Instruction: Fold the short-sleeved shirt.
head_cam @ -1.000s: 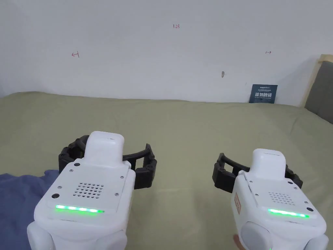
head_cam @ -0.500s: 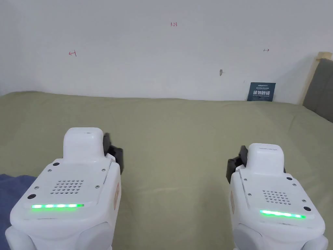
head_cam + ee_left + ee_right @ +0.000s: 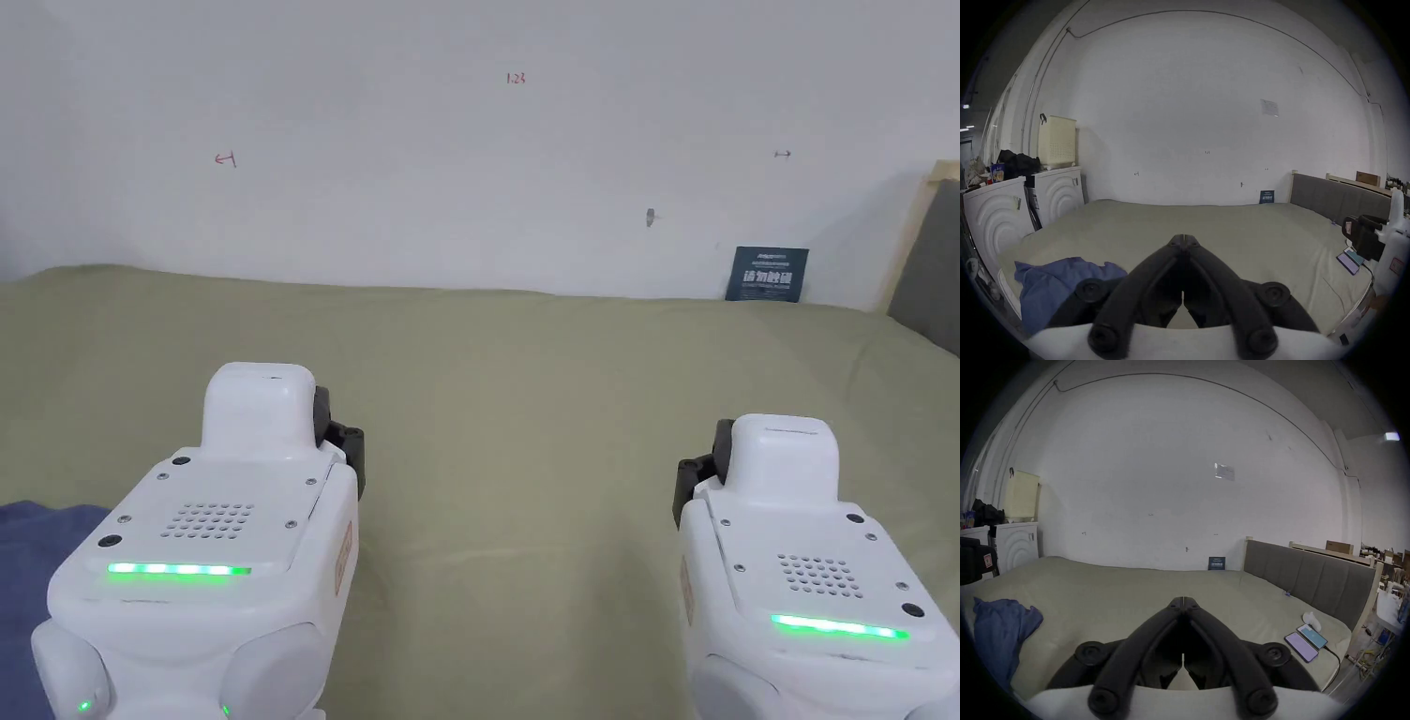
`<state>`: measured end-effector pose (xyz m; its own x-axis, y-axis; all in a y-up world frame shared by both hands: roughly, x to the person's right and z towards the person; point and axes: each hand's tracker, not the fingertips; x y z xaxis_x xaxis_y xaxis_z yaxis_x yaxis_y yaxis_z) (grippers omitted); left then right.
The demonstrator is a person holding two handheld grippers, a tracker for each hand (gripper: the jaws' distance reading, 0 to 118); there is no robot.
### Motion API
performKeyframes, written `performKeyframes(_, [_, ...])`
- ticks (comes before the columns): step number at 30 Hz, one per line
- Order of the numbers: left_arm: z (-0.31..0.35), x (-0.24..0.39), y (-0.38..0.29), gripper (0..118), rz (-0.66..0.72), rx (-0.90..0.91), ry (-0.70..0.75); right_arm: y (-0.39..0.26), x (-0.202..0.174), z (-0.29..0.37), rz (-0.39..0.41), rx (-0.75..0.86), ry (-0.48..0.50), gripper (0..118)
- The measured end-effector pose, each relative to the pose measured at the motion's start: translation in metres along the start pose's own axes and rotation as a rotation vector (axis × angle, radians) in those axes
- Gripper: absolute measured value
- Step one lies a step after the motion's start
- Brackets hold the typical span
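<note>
Bed (image 3: 525,375), covered in an olive sheet, serves as the work surface. The blue short-sleeved shirt (image 3: 1057,280) lies crumpled at the bed's near left corner, unfolded. It appears light, limp and easily bunched; collar, shoulder seams or hem would likely give the firmest hold. The left gripper (image 3: 1183,237) and right gripper (image 3: 1183,600) hover above the bed's middle, apart from the shirt, each with its 2 jaws pressed together on nothing.
</note>
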<state>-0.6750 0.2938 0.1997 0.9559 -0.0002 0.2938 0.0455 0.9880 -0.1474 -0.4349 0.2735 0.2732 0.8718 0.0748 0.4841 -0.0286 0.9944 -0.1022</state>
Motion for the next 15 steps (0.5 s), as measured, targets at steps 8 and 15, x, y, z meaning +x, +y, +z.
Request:
performKeyframes(8, [0.033, -0.075, 0.008, 0, 0.031, -0.001, 0.236, 0.014, -0.071, -0.013, -0.025, -0.012, 0.293, 0])
performKeyframes(15, [0.065, -0.148, 0.006, 0, 0.061, -0.048, 0.449, 0.018, -0.147, 0.002, 0.063, -0.009, 0.488, 0])
